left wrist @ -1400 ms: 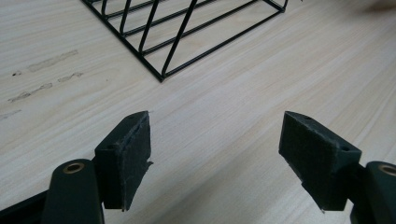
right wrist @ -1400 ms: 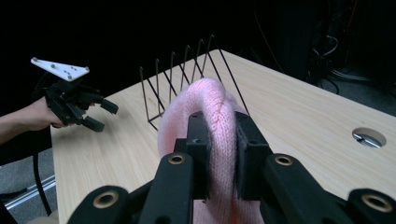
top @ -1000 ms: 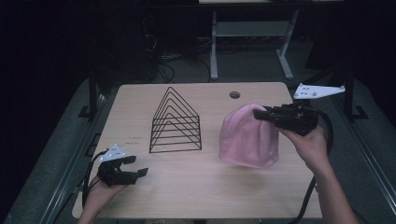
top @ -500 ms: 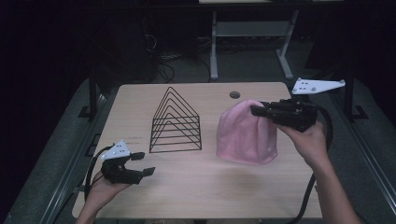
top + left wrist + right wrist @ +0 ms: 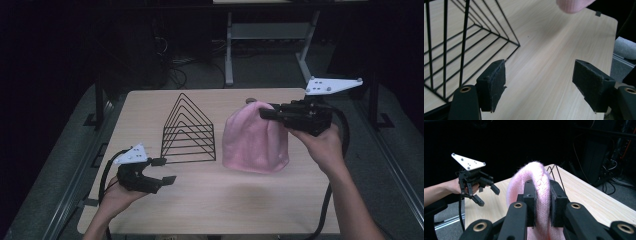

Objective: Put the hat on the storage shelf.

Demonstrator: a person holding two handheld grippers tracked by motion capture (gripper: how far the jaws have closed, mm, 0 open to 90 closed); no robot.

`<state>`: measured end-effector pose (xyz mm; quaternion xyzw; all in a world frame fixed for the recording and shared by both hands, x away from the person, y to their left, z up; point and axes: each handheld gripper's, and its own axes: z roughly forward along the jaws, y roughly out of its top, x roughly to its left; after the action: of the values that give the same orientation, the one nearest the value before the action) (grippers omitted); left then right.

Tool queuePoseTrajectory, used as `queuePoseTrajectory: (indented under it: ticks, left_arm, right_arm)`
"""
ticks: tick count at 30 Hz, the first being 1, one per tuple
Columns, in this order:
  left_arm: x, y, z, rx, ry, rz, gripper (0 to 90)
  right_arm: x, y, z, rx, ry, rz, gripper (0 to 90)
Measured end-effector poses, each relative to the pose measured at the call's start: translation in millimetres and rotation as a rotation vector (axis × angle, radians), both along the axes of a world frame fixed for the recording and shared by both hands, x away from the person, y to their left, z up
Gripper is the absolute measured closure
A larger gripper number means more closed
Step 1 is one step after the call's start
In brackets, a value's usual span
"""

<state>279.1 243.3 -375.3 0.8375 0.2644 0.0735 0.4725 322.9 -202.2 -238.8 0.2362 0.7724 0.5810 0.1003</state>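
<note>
Left gripper [image 5: 160, 171] first: we hold it low over the near left corner of the table [image 5: 240, 200], jaws spread wide with nothing between them, and its own view shows bare wood in the gap. Just beyond it stands the wire rack [image 5: 190, 132], a row of black triangular frames, upright and untouched.

Moving right, the pink knit hat [image 5: 256, 137] hangs in the air above the table's right half, its open brim lowest and clear of the wood, to judge by the shadow beneath it. We have it pinched at the crown by the right gripper [image 5: 267, 114], whose jaws are closed tight on a fold of the knit; in the right gripper view the wool bulges up between the pads [image 5: 533, 202].

We judge the hat light, soft and limp, so it will sag and swing from a single pinch. It should not slip readily, since fuzzy knit grips felt pads well, nor break. A thick fold at the crown or brim is the sound place to take it; a thin edge could stretch.
</note>
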Motion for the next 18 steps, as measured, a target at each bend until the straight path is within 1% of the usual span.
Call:
queuePoseTrajectory:
  ticks: [3, 5, 9, 10, 12, 14, 18]
  left_arm:
    - [2.7, -5.2, 4.8, -0.010, -0.006, -0.017, 26.1]
    - [6.4, -10.4, 9.4, -0.006, -0.012, -0.036, 26.0]
    - [9.7, -15.6, 14.6, -0.008, -0.018, -0.054, 26.0]
    - [11.8, -18.9, 17.9, -0.015, -0.020, -0.063, 26.0]
    - [13.2, -21.0, 19.8, -0.020, -0.024, -0.069, 26.0]
    - [16.2, -25.3, 23.5, -0.021, -0.024, -0.084, 26.0]
    - [19.2, -29.3, 26.7, -0.026, -0.022, -0.097, 26.0]
  right_arm:
    - [1.1, 5.6, 2.5, -0.001, -0.002, 0.011, 77.9]
    - [2.5, 11.1, 4.8, -0.003, -0.004, 0.019, 77.9]
    - [4.5, 15.5, 6.6, -0.005, -0.005, 0.025, 77.9]
    - [5.3, 18.4, 7.6, -0.007, -0.004, 0.030, 77.8]
    - [5.9, 19.8, 8.1, -0.007, -0.006, 0.031, 77.8]
    - [7.3, 23.3, 9.1, -0.006, -0.006, 0.033, 77.8]
    - [8.4, 28.1, 11.1, -0.005, -0.008, 0.040, 77.8]
